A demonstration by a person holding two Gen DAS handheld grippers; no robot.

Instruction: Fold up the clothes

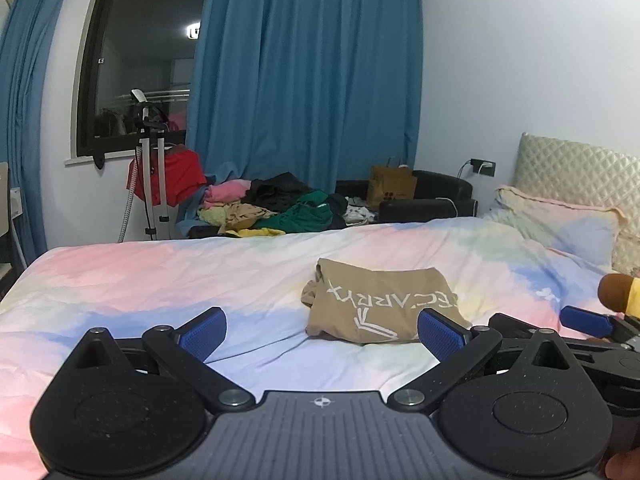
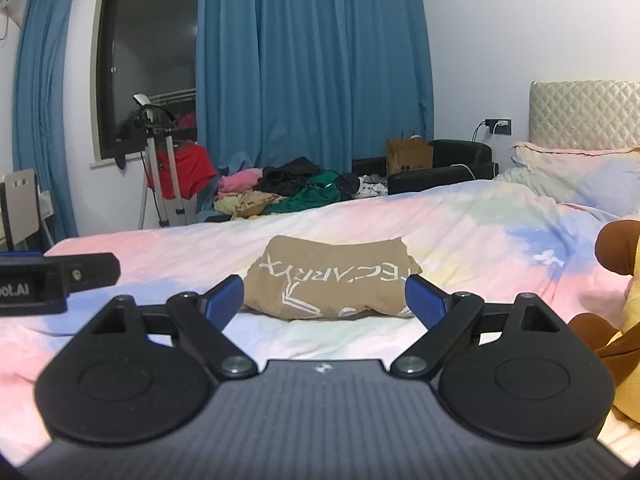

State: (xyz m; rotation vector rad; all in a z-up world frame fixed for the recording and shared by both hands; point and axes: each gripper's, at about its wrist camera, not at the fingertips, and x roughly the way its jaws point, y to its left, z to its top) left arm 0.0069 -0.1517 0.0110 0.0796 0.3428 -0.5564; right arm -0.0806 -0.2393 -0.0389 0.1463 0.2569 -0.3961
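Left gripper point(image 1: 322, 334): nearest to me, I have its fingers spread wide with nothing between them; it hovers low over the bedsheet point(image 1: 168, 280), short of the garment and a little to its left.

Right gripper point(image 2: 324, 300): likewise splayed and empty, lined up squarely on the garment's near edge but apart from it. In its view the left tool's body pokes in at the left edge.

Tan T-shirt point(image 2: 332, 284): it lies mid-bed, already gathered into a compact, roughly rectangular bundle with white lettering facing up. I judge it close to finished, though the left side looks bunched and not flat.

Handling: I read it as light, limp cotton. It will sag and unfold if I lift by one layer, and it should drag on the soft sheet more than slide.

Where to hold: I would pinch the near corners, one per gripper, biting through all layers so the stack stays together. The lumpy left edge point(image 1: 314, 296) wants smoothing first.

Risk: the duvet is soft, so a deep pinch may catch the sheet too.

Plush toy point(image 2: 616, 280): right of the garment, near my right tool's path.

Clothes pile point(image 2: 296, 188): beyond the bed's far edge, unfolded, probably next.
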